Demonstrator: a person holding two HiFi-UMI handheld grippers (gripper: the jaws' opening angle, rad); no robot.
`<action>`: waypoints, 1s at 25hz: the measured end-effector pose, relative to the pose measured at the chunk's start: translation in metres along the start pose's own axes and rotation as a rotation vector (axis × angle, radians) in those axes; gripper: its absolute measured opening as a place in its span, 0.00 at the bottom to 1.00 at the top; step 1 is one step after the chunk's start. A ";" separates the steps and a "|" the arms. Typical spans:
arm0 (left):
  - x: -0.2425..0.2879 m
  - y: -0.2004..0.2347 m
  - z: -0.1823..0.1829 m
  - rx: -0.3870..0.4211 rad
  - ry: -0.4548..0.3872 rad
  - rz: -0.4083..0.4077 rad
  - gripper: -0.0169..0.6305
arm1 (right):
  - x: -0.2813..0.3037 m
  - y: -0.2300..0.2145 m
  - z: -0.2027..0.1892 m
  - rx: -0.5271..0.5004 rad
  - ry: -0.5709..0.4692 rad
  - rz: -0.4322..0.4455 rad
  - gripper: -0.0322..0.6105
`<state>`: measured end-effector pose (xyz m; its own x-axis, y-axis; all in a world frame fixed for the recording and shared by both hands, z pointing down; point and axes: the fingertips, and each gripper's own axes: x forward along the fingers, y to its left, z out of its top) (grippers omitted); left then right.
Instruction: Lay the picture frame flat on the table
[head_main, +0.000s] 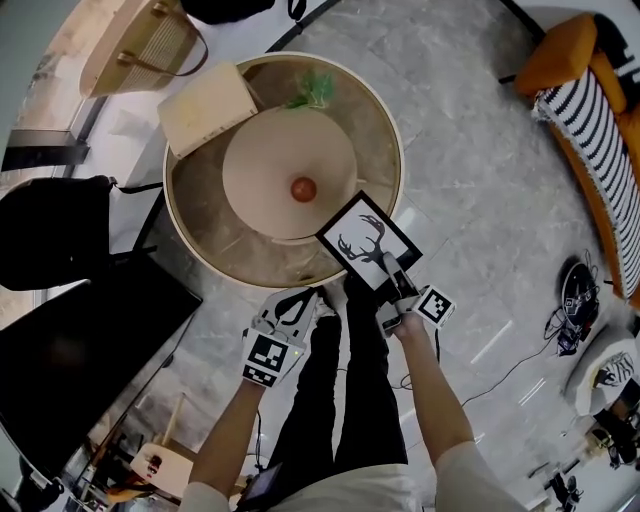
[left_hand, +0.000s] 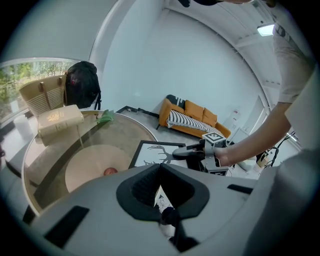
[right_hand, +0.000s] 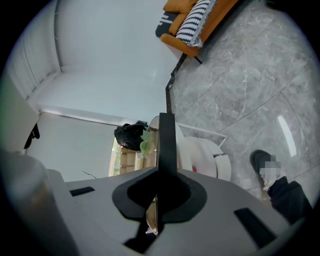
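Note:
The picture frame (head_main: 366, 240), black-edged with a deer-antler print, hangs tilted over the front right rim of the round glass table (head_main: 385, 120). My right gripper (head_main: 392, 266) is shut on its near edge. The right gripper view shows the frame (right_hand: 166, 140) edge-on, rising from between the jaws of that gripper (right_hand: 162, 172). In the left gripper view the frame (left_hand: 152, 154) lies nearly level above the table's rim, with the right gripper (left_hand: 186, 152) on its right side. I cannot tell whether it touches the glass. My left gripper (head_main: 315, 295) hovers at the table's front edge, shut and empty.
On the table sit a cream box (head_main: 207, 108) and a green sprig (head_main: 315, 90). A red ball (head_main: 303, 188) rests on the beige lower disc. A woven bag (head_main: 140, 45) and a black backpack (head_main: 50, 230) stand to the left, an orange sofa (head_main: 585, 90) far right.

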<state>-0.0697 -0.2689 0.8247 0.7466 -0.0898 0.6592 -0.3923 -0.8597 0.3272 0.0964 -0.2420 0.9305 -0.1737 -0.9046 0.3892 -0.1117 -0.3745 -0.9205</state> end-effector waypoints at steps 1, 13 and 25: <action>0.001 0.001 -0.002 -0.006 0.001 0.001 0.06 | 0.000 -0.006 0.001 -0.004 -0.003 -0.014 0.11; 0.007 0.001 -0.023 -0.024 0.005 -0.007 0.06 | 0.009 -0.045 0.004 -0.019 -0.014 -0.132 0.21; -0.006 -0.009 -0.037 -0.022 0.016 -0.012 0.06 | 0.016 -0.059 0.003 -0.018 -0.083 -0.213 0.30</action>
<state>-0.0903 -0.2416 0.8432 0.7428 -0.0712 0.6658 -0.3949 -0.8495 0.3498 0.1029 -0.2352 0.9912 -0.0631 -0.8192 0.5700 -0.1552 -0.5561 -0.8165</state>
